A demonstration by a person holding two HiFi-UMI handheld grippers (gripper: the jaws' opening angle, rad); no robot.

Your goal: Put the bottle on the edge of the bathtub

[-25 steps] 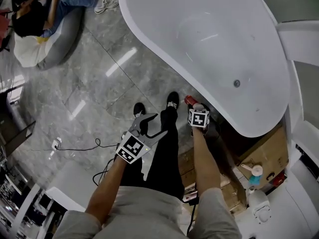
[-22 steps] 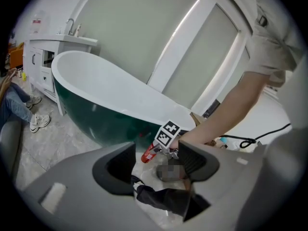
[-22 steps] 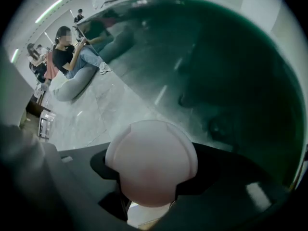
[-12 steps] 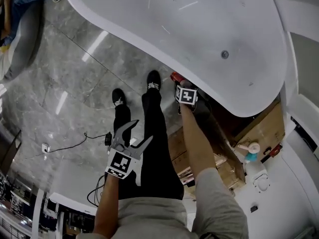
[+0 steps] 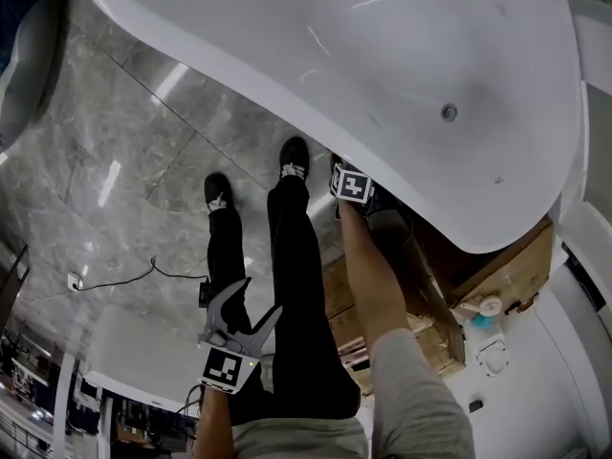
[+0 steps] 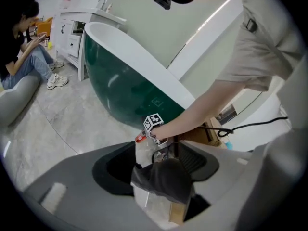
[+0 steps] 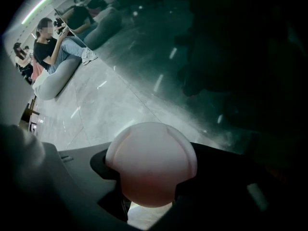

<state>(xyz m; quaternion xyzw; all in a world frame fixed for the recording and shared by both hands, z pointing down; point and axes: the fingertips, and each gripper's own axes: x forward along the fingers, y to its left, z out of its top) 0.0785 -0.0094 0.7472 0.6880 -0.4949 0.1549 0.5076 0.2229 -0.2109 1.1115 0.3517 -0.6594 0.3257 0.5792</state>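
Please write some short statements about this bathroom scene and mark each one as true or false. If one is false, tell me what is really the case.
1. The right claw is shut on the bottle, low beside the bathtub. True.
2. The bottle stands on the bathtub's edge. False: it is held in the right claw, below the rim, near the person's shoes.
3. The left claw is open and holds nothing. True.
4. Somebody sits on the bathtub's rim. False: the seated person is on a grey cushion on the floor, apart from the bathtub.
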